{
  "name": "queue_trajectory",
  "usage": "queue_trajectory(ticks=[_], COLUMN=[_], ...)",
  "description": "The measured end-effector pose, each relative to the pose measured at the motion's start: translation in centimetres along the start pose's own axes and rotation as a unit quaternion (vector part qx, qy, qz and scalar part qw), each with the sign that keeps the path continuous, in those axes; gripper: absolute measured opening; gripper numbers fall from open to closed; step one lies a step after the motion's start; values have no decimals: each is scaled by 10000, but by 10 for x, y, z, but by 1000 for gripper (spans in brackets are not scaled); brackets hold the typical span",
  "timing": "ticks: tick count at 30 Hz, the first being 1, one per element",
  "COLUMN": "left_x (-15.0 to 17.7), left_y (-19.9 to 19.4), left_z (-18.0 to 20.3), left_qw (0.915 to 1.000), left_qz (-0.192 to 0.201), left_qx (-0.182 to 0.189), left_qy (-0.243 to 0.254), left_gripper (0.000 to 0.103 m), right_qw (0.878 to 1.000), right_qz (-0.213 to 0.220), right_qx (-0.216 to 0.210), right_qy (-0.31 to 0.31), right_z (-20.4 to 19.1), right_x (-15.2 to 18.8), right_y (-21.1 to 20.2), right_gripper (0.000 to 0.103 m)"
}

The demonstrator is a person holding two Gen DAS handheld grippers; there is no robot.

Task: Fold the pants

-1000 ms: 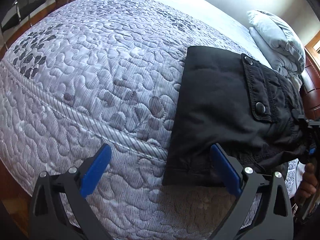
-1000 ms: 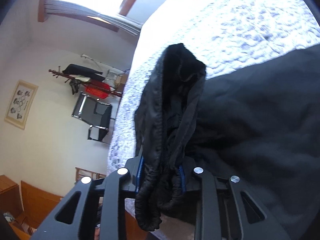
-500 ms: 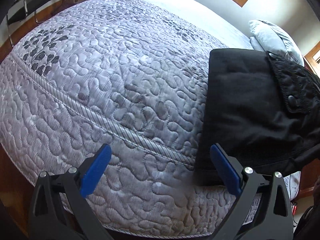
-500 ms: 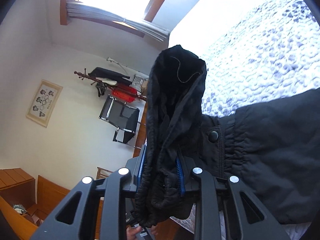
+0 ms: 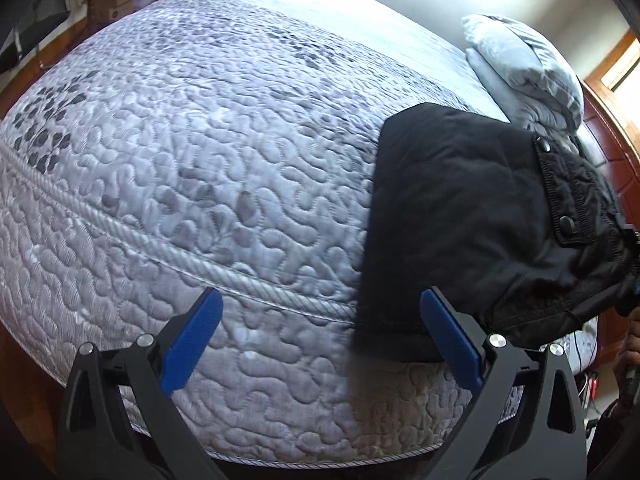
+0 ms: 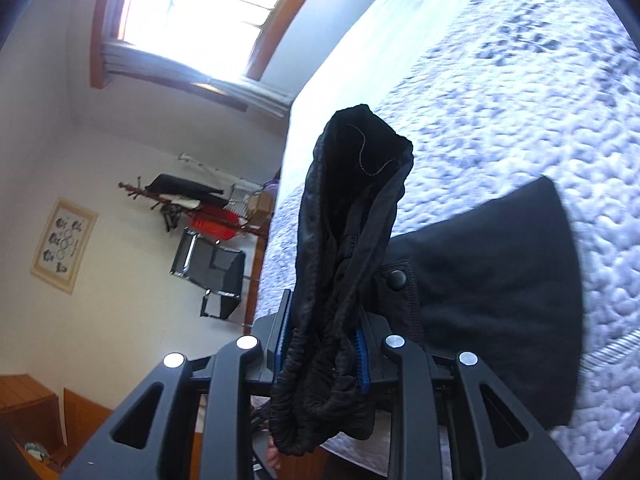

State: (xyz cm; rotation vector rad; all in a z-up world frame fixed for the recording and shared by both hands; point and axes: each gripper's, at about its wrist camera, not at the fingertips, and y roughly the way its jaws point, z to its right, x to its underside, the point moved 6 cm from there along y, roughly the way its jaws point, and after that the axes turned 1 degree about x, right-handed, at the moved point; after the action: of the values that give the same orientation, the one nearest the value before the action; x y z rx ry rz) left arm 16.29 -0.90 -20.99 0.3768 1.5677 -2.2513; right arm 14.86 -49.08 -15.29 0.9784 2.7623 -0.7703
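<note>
The black pants [image 5: 460, 216] lie near the bed's [image 5: 200, 168] edge, ahead and to the right of the left gripper [image 5: 320, 332], whose jaws stand wide apart and hold nothing; its right finger [image 5: 450, 338] sits just at the cloth's near hem. The right gripper [image 6: 322, 340] is clamped on the bunched elastic waistband [image 6: 344, 264], lifting it above the rest of the garment. To fold well, I'd judge the right should carry the waistband across evenly while the left pins or pinches the near hem, so the layers stay square and off the mattress edge.
</note>
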Motion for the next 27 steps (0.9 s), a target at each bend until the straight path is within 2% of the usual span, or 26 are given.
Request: queue_trajectory(ticks=[9, 15, 23, 25, 27], left_x=[2, 4, 8, 9, 9], left_y=[5, 6, 10, 10, 9], left_z=[20, 26, 33, 34, 35], left_qw=[9996, 9992, 9986, 9985, 9985], left_qz=[-118, -173, -281, -300, -294], left_qx=[18, 4, 5, 12, 24], left_qy=[245, 347, 454, 464, 463], left_gripper=[99, 99, 99, 99, 99], right_qw=[9980, 9956, 9958, 9962, 9962], right_qz=[38, -11, -91, -106, -118], right_qx=[211, 344, 434, 426, 459], right_qy=[597, 876, 802, 752, 737], right_z=[70, 107, 120, 122, 122], right_x=[5, 14, 23, 23, 25], right_y=[9, 21, 21, 18, 13], right_gripper=[26, 31, 46, 57, 61])
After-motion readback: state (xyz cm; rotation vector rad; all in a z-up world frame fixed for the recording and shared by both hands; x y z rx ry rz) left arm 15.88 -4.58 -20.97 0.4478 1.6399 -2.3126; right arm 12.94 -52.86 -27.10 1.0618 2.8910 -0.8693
